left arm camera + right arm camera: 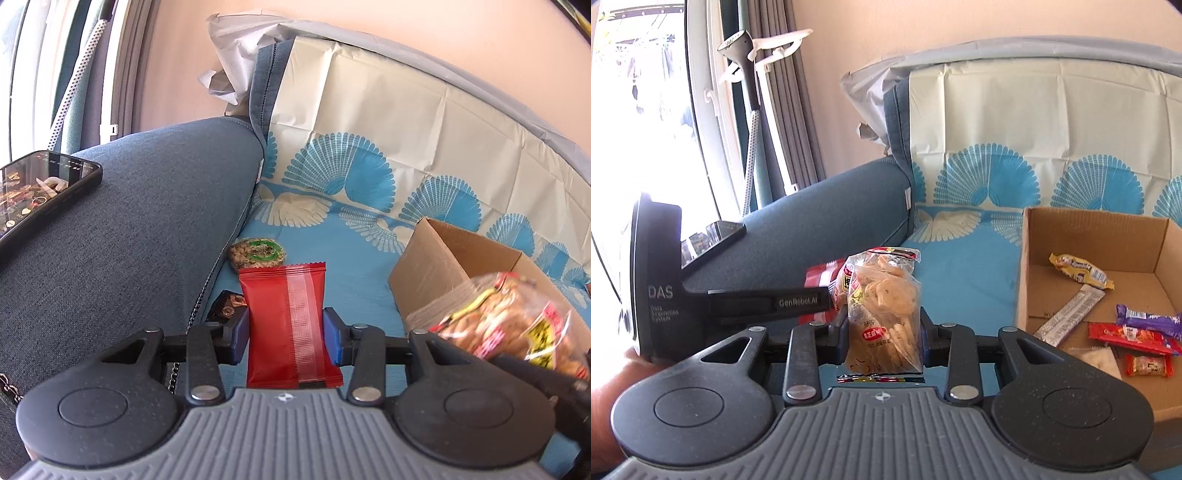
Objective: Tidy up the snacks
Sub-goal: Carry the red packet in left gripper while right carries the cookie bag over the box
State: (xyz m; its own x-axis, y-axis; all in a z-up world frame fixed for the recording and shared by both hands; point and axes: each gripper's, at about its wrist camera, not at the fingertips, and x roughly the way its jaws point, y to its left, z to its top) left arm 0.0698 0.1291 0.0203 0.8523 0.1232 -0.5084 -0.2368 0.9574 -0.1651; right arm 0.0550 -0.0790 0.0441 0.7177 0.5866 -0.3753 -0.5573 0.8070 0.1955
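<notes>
My left gripper (pixel 286 338) is shut on an upright red snack packet (pixel 291 325), held above the blue cloth beside the sofa arm. A round seeded cake with a green ring (pixel 258 253) and a small dark packet (pixel 229 309) lie on the cloth behind it. My right gripper (pixel 884 332) is shut on a clear bag of crackers (pixel 886 314), which also shows blurred at the right of the left wrist view as the cracker bag (pixel 509 317). The open cardboard box (pixel 1093 236) stands to the right and holds several wrapped snacks (pixel 1130 336).
A blue-grey sofa arm (pixel 129 240) rises on the left with a phone (pixel 37 192) lying on it. A patterned blue and cream cloth (pixel 369 155) covers the seat and backrest. The other gripper's body (pixel 661 288) and a hand fill the left of the right wrist view.
</notes>
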